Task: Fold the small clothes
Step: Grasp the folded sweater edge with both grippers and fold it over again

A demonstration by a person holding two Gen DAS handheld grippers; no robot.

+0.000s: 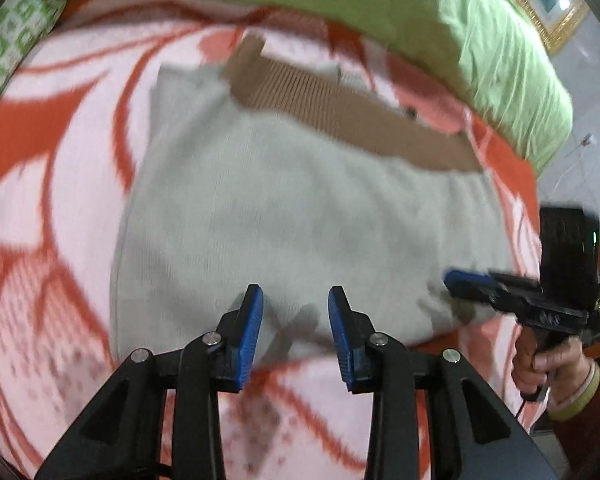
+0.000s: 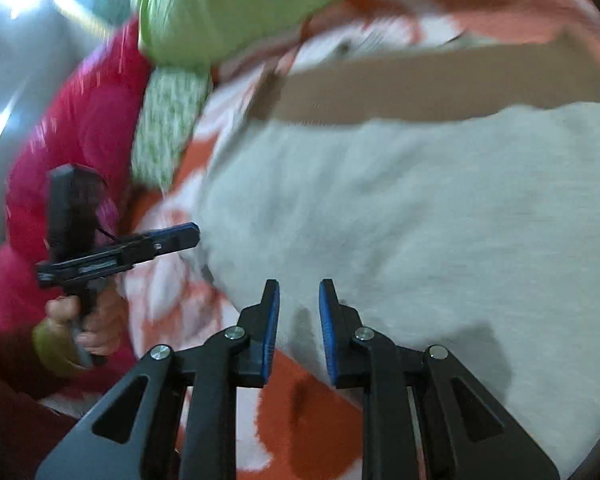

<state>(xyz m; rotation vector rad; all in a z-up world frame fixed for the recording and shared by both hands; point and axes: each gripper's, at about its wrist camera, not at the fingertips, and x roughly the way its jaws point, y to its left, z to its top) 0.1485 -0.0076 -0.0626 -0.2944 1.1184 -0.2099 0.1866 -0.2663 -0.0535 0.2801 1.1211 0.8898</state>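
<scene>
A pale grey knit garment (image 1: 300,200) with a brown ribbed band (image 1: 340,108) along its far edge lies flat on an orange-and-white patterned blanket (image 1: 40,200). My left gripper (image 1: 296,292) hovers over the garment's near edge, open, with nothing between its blue pads. At the garment's right side the right gripper (image 1: 460,280) is seen side-on, held by a hand (image 1: 552,364). In the right wrist view the right gripper (image 2: 300,286) stands over the garment's (image 2: 420,220) near left corner, jaws slightly apart and empty. The left gripper (image 2: 192,234) points at the garment's left edge there. Both views are motion-blurred.
A light green quilt (image 1: 500,40) is bunched along the far side of the blanket. A green-and-white patterned cloth (image 2: 168,120) and a magenta cover (image 2: 80,120) lie at the left in the right wrist view. A gold picture frame (image 1: 540,4) hangs on the wall behind.
</scene>
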